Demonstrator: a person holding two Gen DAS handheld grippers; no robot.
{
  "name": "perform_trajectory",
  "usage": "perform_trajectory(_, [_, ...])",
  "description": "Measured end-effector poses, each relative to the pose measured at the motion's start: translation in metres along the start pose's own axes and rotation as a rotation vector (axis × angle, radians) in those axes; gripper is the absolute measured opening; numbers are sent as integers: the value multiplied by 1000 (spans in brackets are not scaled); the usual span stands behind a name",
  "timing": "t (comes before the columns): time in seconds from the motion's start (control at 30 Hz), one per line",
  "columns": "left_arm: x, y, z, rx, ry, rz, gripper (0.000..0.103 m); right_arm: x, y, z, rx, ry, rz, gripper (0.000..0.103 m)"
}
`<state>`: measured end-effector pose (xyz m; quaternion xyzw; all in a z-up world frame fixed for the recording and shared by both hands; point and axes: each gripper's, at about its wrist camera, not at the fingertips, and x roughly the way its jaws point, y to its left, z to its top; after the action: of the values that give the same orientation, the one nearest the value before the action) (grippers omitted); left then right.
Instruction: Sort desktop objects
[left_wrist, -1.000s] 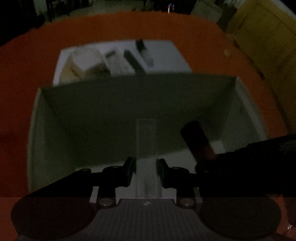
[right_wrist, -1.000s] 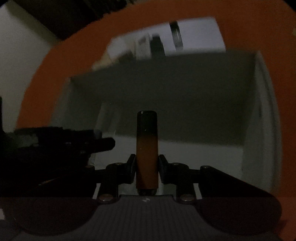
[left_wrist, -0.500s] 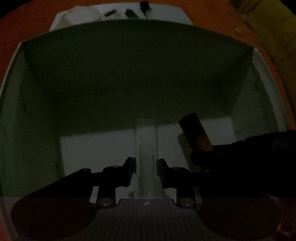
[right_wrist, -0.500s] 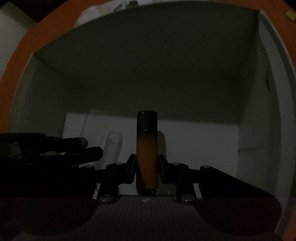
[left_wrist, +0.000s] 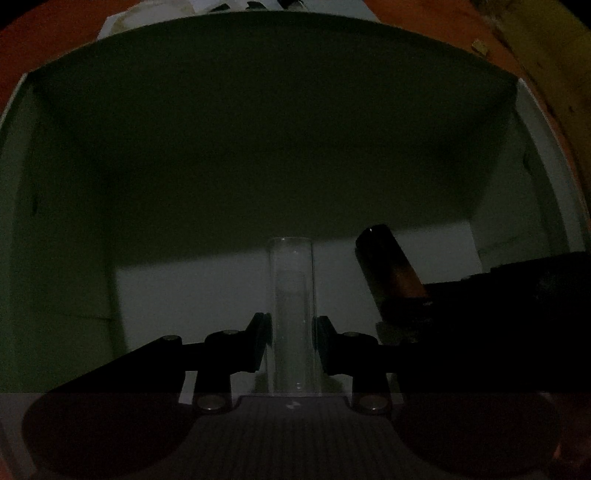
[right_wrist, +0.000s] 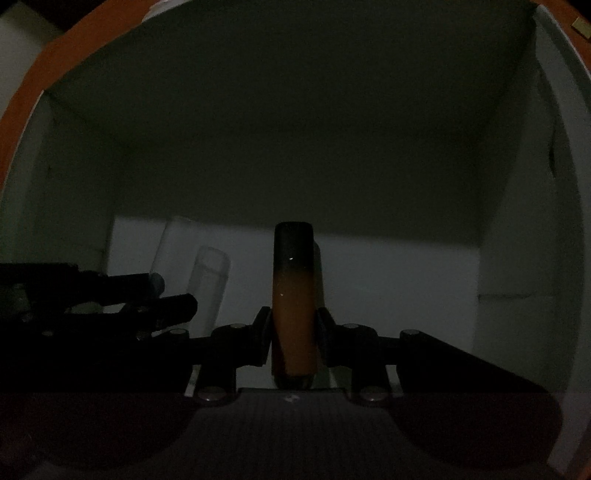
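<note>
Item 1. Orange counter (left_wrist: 44, 48): we are seeing only its edge, curving around the box on the left and far sides.

Item 2. Large white open-topped box (left_wrist: 55, 221): we are reaching into it with both grippers; its pale floor and shadowed far wall are filling both views. We are taking it as the sorting container.

Item 3. Left gripper (left_wrist: 290, 341): we are clamping it on a clear, transparent plastic tube (left_wrist: 291, 295), which is pointing forward along the fingers, low inside the box near the floor.

Item 4. Right gripper (right_wrist: 293, 341): we are clenching it around an orange cylindrical tube with a dark cap (right_wrist: 293, 295), likewise inside the box, just to the right of the clear one and apart from it.

Note. We are holding each tube near its base, cap end leading, probably so both can be laid side by side on the box floor. Whether either tube is touching the floor, we cannot tell in this dim light.
</note>
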<state>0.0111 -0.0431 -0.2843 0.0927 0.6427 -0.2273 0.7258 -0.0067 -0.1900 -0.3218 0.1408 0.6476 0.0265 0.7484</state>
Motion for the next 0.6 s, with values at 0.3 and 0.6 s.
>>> perform_trajectory(0.3, [-9,0,2,13,2,35,31,11,2,7,44,26,-13,40])
perform_trajectory(0.6, [-8,-2,3,-6,-3,42,39,18,5,12,70,39,-24,53])
